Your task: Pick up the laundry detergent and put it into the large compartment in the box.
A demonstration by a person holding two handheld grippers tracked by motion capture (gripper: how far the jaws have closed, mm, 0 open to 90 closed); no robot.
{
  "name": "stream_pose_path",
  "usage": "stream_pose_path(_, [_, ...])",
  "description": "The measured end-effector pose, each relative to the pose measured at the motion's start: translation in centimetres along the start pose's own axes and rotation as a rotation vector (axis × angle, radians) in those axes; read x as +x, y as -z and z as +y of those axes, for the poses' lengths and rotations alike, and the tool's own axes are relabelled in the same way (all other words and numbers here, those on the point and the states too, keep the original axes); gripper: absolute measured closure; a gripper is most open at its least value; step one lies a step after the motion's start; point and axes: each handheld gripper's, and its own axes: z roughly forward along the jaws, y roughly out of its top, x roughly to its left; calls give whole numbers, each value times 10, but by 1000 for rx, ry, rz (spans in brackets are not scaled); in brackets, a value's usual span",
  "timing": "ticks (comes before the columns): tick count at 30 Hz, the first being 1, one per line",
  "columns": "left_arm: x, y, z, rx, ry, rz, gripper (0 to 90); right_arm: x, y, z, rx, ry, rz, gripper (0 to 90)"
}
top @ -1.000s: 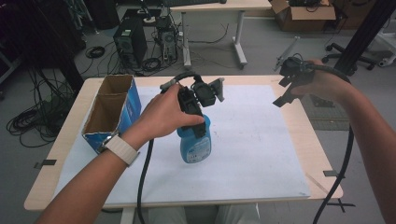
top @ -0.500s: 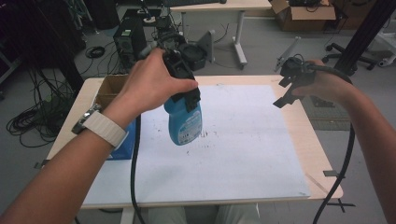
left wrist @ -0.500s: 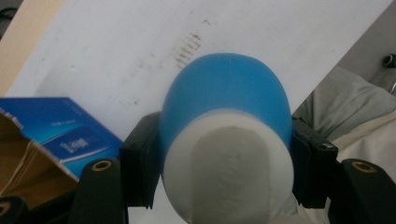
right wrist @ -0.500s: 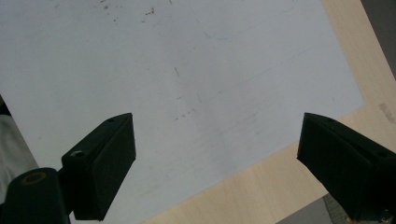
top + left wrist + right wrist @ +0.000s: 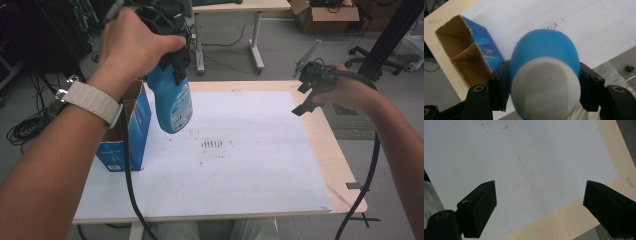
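- The table [image 5: 345, 165] has a pale wood top, and a large white sheet [image 5: 260, 165] covers most of it, leaving bare wood along the right and far edges
- The sheet is matt and smooth, marked near its middle with a patch of small dark smudges [image 5: 214, 144] and scattered specks
- Around the table lies a grey floor with black cables [image 5: 22, 131] in loose coils at the left, another light-topped desk [image 5: 240, 7] behind, and a brown cardboard carton [image 5: 327, 11] at the far right
- A blue cardboard box [image 5: 131, 131] stands open-topped at the left edge of the sheet; its inside is plain brown board with a divider, its top rim ragged
- The blue bottle [image 5: 172, 100] is smooth, glossy plastic with a rounded, oval body and a pale printed label; it hangs in the air above the sheet, just right of the box, base down
- The left gripper [image 5: 544, 92] has its black jaws clamped on the bottle's two sides, seen from above the bottle's whitish rounded shoulder
- The right gripper [image 5: 540, 202] hovers over the table's right edge, its blocky black jaws wide apart with nothing between them, a black cable trailing from it
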Motion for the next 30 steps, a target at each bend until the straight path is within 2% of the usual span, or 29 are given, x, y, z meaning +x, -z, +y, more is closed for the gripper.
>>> stream_pose_path(4, [18, 5, -2, 1, 94, 31, 378, 0, 0, 0, -3, 2, 0, 113])
stream_pose_path(5, [18, 5, -2, 1, 94, 31, 377, 0, 0, 0, -3, 3, 0, 113])
stream_pose_path(9, [37, 9, -6, 13, 174, 66, 377, -1, -1, 0, -4, 7, 1, 113])
stream_pose_path(11, [40, 10, -6, 17, 184, 67, 377, -1, -2, 0, -3, 4, 2, 113])
stream_pose_path(13, [51, 12, -10, 21, 229, 83, 377, -1, -3, 0, -3, 0, 4, 113])
stream_pose_path(14, [51, 12, -10, 21, 229, 83, 378, -1, -3, 0, -3, 0, 4, 113])
stream_pose_path(16, [61, 13, -13, 15, 269, 99, 378, -2, -4, 0, 1, -5, 6, 113])
stream_pose_path(24, [86, 7, -22, 7, 337, 149, 378, -2, -6, 0, 4, -5, 6, 113])
stream_pose_path(30, [100, -4, -24, -2, 360, 175, 378, -3, -7, 1, 8, -11, 6, 113])
